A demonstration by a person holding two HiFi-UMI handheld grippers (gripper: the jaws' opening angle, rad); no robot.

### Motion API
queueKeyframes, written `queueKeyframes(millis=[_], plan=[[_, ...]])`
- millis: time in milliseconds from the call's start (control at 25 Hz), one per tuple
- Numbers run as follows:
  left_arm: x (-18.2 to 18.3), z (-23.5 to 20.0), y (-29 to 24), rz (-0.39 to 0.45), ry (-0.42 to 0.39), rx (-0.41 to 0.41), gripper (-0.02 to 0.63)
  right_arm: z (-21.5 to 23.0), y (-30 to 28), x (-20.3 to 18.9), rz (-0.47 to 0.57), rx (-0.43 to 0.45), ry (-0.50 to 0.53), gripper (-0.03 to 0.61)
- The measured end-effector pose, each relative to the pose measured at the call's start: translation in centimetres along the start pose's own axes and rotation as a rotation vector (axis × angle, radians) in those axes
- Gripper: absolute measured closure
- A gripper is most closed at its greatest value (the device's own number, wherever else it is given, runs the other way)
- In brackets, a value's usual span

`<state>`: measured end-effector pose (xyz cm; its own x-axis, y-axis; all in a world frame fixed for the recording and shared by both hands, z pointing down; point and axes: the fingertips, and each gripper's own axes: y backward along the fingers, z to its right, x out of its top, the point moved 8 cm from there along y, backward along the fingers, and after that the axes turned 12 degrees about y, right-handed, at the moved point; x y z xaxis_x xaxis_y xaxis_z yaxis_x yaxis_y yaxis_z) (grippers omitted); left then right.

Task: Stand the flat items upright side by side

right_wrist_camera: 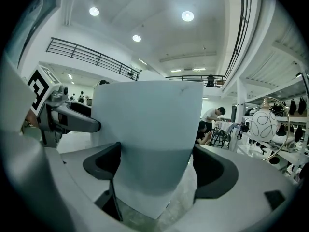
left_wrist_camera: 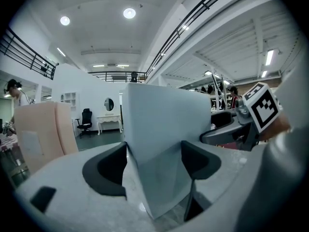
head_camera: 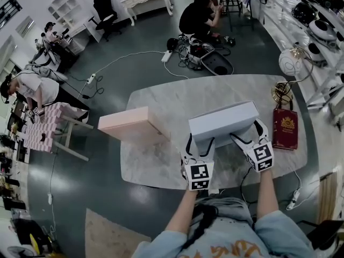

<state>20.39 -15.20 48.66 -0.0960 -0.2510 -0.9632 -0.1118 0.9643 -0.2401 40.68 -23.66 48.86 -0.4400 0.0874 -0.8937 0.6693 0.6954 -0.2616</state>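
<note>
Evidently clamped on grey box [head_camera: 223,121] with left gripper [head_camera: 200,147] and right gripper [head_camera: 248,136], to hold it upright, probably destined beside pink box [head_camera: 131,125].

On the one table [head_camera: 161,168] you have two boxes, blue box [head_camera: 223,121] mid-table and pink box [head_camera: 131,126] at its left edge, one book [head_camera: 284,129] and one lamp [head_camera: 293,69] at its right end, plus two grippers, left gripper [head_camera: 200,142] and right gripper [head_camera: 248,132].

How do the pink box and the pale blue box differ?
Colour: the pink box is peach-pink, the pale blue box grey-blue. Hold: the pink box stands free by the table edge; the pale blue box is clamped by the left tool and right tool. Both are flat boxes on edge.
</note>
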Motion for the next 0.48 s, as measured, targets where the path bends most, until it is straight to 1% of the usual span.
queueKeyframes(millis=[80, 200, 480], plan=[[-0.6, 0.1, 0.0, -0.029, -0.002, -0.003, 0.247, -0.1, 0.2, -0.1, -0.007, -0.005, -0.003, 0.107], [-1.9, 0.0, 0.1, -0.099, 0.012, -0.01, 0.249, -0.4, 0.6, -0.2, -0.023, -0.02, -0.01, 0.11], [-2.4, -0.7, 1.2, -0.137, 0.032, -0.019, 0.255, -0.9, 1.4, -0.6, -0.054, -0.074, -0.075, 0.127]])
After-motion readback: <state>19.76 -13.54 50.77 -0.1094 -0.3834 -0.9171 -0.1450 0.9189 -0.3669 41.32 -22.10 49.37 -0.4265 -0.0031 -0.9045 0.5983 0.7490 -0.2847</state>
